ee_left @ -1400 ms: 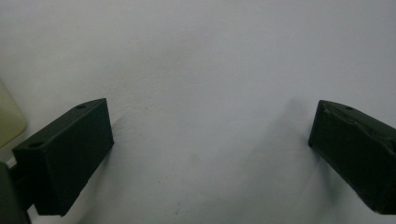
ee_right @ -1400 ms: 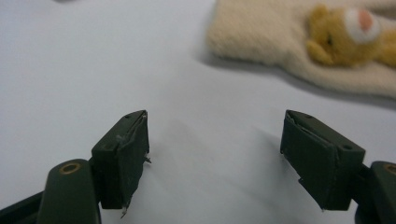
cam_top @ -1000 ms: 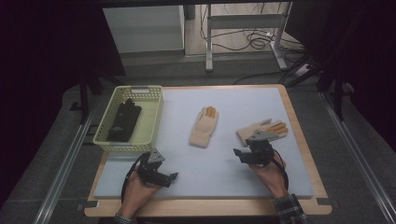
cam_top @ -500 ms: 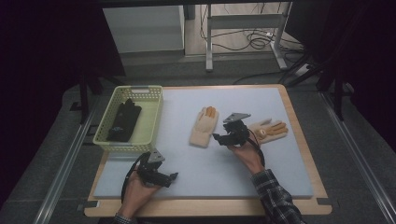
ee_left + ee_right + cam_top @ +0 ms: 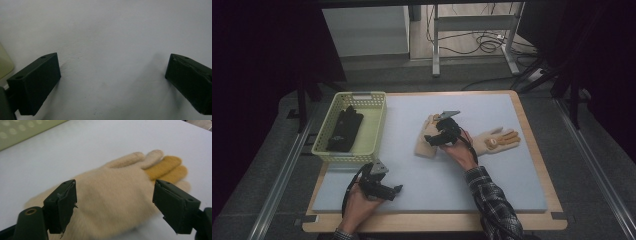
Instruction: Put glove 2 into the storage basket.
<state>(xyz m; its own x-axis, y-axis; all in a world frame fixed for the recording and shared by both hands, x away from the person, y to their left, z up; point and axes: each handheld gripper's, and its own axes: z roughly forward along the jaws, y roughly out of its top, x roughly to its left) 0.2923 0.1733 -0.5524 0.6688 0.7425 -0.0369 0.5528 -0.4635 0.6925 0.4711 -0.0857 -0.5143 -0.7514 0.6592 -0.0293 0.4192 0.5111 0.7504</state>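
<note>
Right hand-held gripper [image 5: 113,207] over cream glove [image 5: 112,195], jaws just opened wide, straddling its palm, nothing pinched. Advice: lower squarely, catch fabric mid-palm, avoid tabletop [image 5: 412,175] mat. Left hand-held gripper [image 5: 112,82] wide, empty. High view adds second glove [image 5: 497,140] behind right hand-held gripper, basket [image 5: 372,135] beyond.

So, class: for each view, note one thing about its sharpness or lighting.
High view: dark surroundings, lit pale blue table mat. Left gripper view: soft shadows beside the black fingers. Right gripper view: the cream knitted glove is blurred, and so is the yellow-green plastic basket.
</note>
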